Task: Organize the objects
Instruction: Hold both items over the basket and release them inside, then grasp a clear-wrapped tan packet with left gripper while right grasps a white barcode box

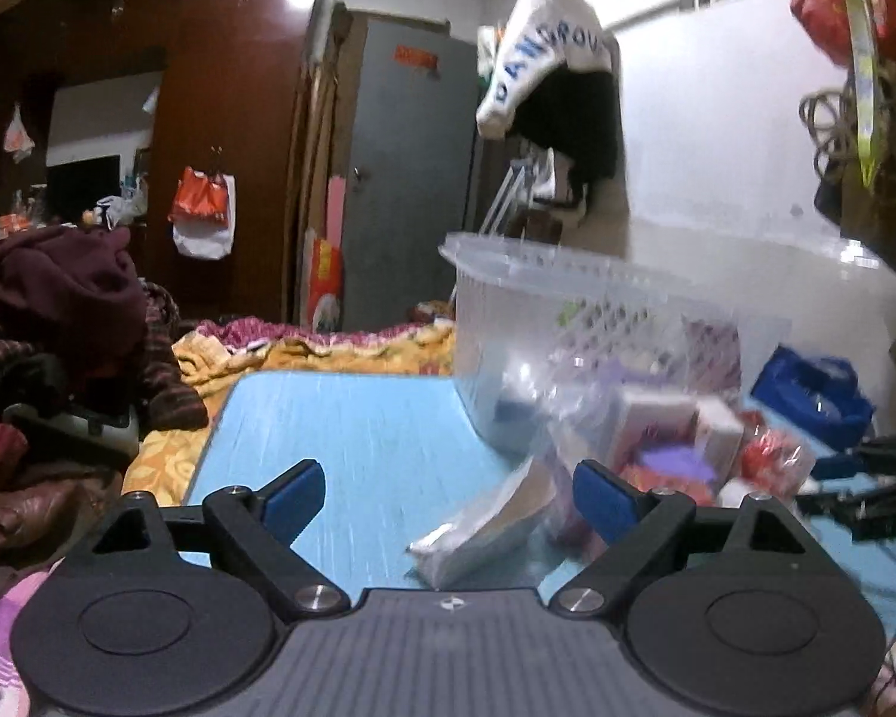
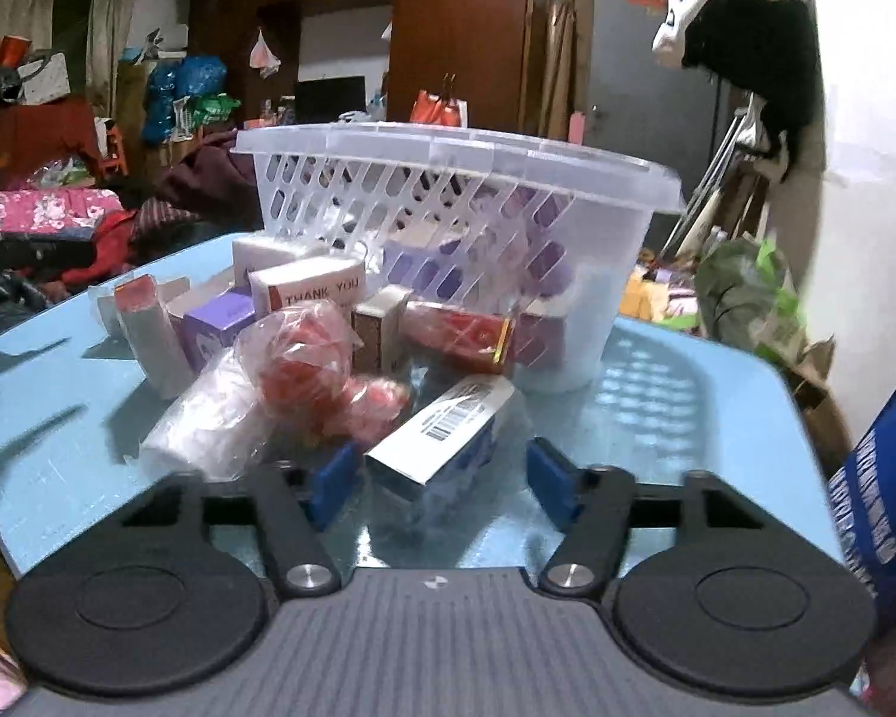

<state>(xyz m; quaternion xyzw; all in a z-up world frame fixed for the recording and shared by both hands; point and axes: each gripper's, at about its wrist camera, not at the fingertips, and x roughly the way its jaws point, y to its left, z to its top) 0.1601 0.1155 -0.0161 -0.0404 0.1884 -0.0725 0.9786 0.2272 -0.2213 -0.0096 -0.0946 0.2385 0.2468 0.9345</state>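
Note:
A clear plastic basket [image 2: 591,322] stands on the light blue table [image 2: 60,412]; it also shows in the left wrist view [image 1: 490,322]. Several small boxes and plastic-wrapped items lie in front of it. In the right wrist view a white barcoded box [image 2: 442,436] lies between the fingers of my open right gripper [image 2: 445,478], with a bag of red items [image 2: 310,358] to its left. In the left wrist view my open left gripper [image 1: 448,493] frames a white box [image 1: 484,529] on the table, apart from both pads.
A white "THANK YOU" box [image 2: 316,287], a purple box [image 2: 218,322] and a red box [image 2: 460,331] crowd the basket's front. Bedding and clothes [image 1: 60,322] lie left of the table. The other gripper [image 1: 866,484] shows at the right edge. A blue bag [image 2: 884,514] is close right.

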